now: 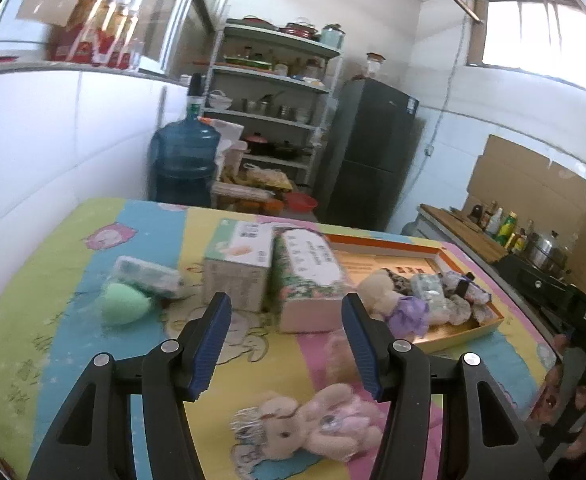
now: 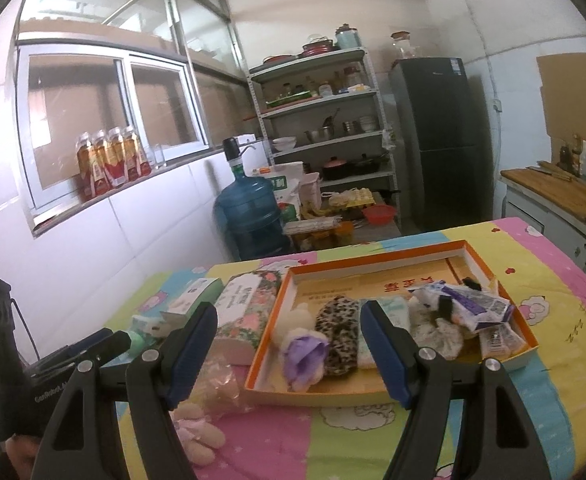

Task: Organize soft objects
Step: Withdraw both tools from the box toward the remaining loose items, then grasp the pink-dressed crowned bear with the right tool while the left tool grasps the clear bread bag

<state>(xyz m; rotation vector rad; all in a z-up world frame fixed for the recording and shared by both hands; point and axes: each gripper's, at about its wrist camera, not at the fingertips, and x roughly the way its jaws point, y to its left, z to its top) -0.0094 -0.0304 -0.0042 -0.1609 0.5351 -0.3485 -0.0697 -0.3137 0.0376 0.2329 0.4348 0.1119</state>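
- The left gripper (image 1: 285, 344) has its jaws apart with nothing between the pads; it hangs above the cloth (image 1: 53, 320), angled down toward the loose items.
- The right gripper (image 2: 289, 350) also has its jaws apart and empty; it faces the tray (image 2: 377, 266) just ahead of it.
- Done, by my reading: several soft things already lie in the tray. Ahead of the right gripper's fingers are a plush (image 2: 303, 350) with a purple bow, a leopard-print piece (image 2: 339, 336), a pale packet (image 2: 391, 308) and, to the right, a heap of wrapped packs (image 2: 469, 304).
- Left to do, as I judge it: the pink bunny (image 1: 313, 426) lies on the cloth just below and between the left gripper's fingers, nearest of all.
- A second pale soft lump (image 1: 339, 354) lies just inside the left gripper's right finger, too blurred to name.
- Off to the left of the left gripper sit a green sponge (image 1: 125, 304) and, touching it from behind, a wrapped pack (image 1: 149, 278).
- Straight ahead of the left gripper stand a box (image 1: 239, 266) and a floral tissue pack (image 1: 311, 280), side by side and outside the tray; whether they count as soft things to be stowed I cannot tell.
- The tray has bare floor at its far end, so room remains.
- Roughly half done, I would guess.
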